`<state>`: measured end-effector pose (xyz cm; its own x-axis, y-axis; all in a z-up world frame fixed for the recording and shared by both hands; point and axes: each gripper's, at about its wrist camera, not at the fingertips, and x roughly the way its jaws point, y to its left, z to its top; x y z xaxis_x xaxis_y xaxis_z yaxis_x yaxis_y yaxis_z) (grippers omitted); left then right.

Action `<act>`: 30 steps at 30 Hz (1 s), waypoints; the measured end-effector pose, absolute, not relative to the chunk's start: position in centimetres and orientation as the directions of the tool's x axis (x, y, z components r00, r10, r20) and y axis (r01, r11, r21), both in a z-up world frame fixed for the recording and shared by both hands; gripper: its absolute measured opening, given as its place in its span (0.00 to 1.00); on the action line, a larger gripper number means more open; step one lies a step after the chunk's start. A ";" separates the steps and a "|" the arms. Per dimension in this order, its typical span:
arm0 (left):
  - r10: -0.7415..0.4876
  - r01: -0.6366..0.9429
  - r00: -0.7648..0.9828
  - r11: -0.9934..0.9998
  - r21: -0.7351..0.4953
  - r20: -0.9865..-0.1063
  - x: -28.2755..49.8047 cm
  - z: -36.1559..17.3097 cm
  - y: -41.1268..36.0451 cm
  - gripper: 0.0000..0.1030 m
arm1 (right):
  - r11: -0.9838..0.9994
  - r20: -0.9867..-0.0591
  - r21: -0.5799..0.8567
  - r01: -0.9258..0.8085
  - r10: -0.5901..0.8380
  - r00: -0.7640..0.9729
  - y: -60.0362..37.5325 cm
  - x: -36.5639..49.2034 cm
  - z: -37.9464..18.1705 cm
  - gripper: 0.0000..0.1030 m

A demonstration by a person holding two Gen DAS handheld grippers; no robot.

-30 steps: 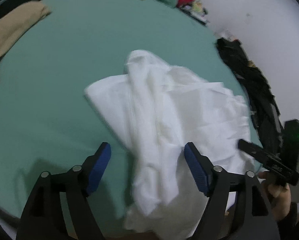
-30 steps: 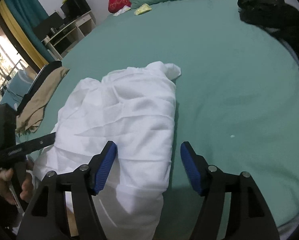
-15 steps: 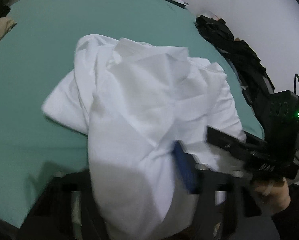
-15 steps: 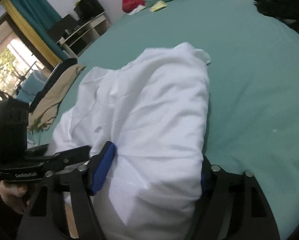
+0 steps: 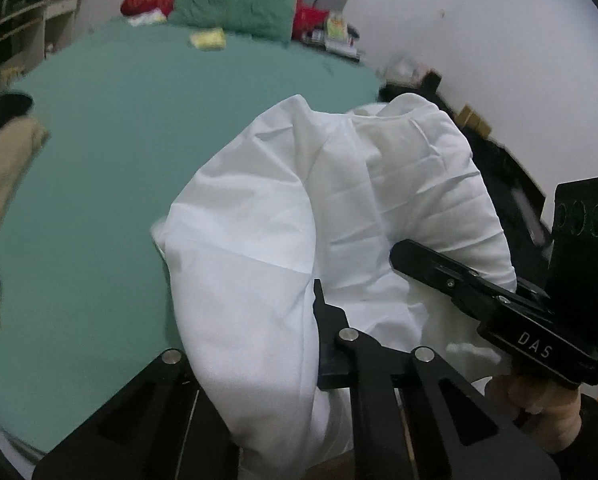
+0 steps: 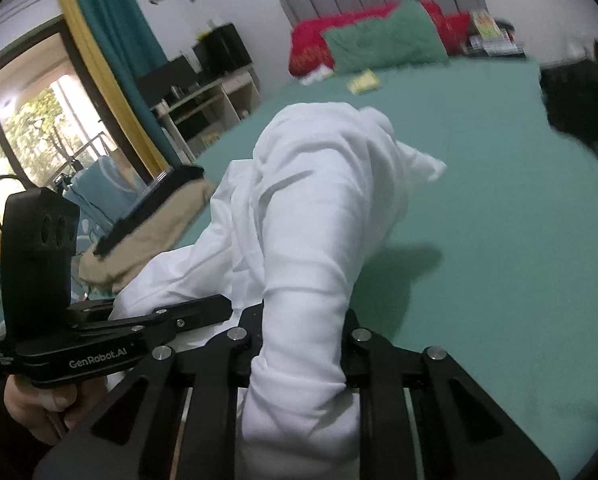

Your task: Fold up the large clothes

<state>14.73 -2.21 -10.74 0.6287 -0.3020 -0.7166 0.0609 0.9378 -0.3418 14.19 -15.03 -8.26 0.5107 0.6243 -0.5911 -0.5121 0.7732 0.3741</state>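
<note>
A large white garment [image 5: 299,216] is bunched up and lifted off the green bed [image 5: 111,140]. My left gripper [image 5: 259,344] is shut on the near edge of the white garment; cloth hides its fingertips. My right gripper [image 6: 303,340] is shut on another part of the white garment [image 6: 311,208], which rises in a thick roll from between the fingers. The right gripper shows in the left wrist view [image 5: 479,292], close beside the left one. The left gripper shows in the right wrist view [image 6: 147,320].
A tan garment [image 5: 3,184] lies at the bed's left edge. Dark clothes [image 6: 579,100] lie at the right edge by the wall. Green and red pillows [image 5: 235,4] and a small yellow item [image 5: 207,38] are at the bed's head. Shelves [image 6: 203,100] stand left.
Both grippers were open over the flat garment. They closed on its near edge and lifted it, so the cloth now bunches up off the bed and both views tilt toward the headboard.
</note>
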 end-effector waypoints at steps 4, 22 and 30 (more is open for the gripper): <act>-0.278 0.054 0.699 0.939 -0.340 -0.659 15.5 -7.9 1.4 0.10 | 0.754 -0.545 0.343 -0.561 0.645 0.535 -12.3 15.8 -5.2 0.18; -0.045 -0.127 0.716 0.973 -0.193 -0.697 21.8 -7.7 20.5 0.12 | 0.597 -0.467 0.527 -0.604 0.798 0.381 4.0 26.4 -9.8 0.18; -0.108 -0.265 0.546 0.919 -0.294 -0.831 25.0 -18.4 24.3 0.38 | 0.717 -0.663 0.516 -0.469 0.680 0.312 4.5 28.6 -20.9 0.38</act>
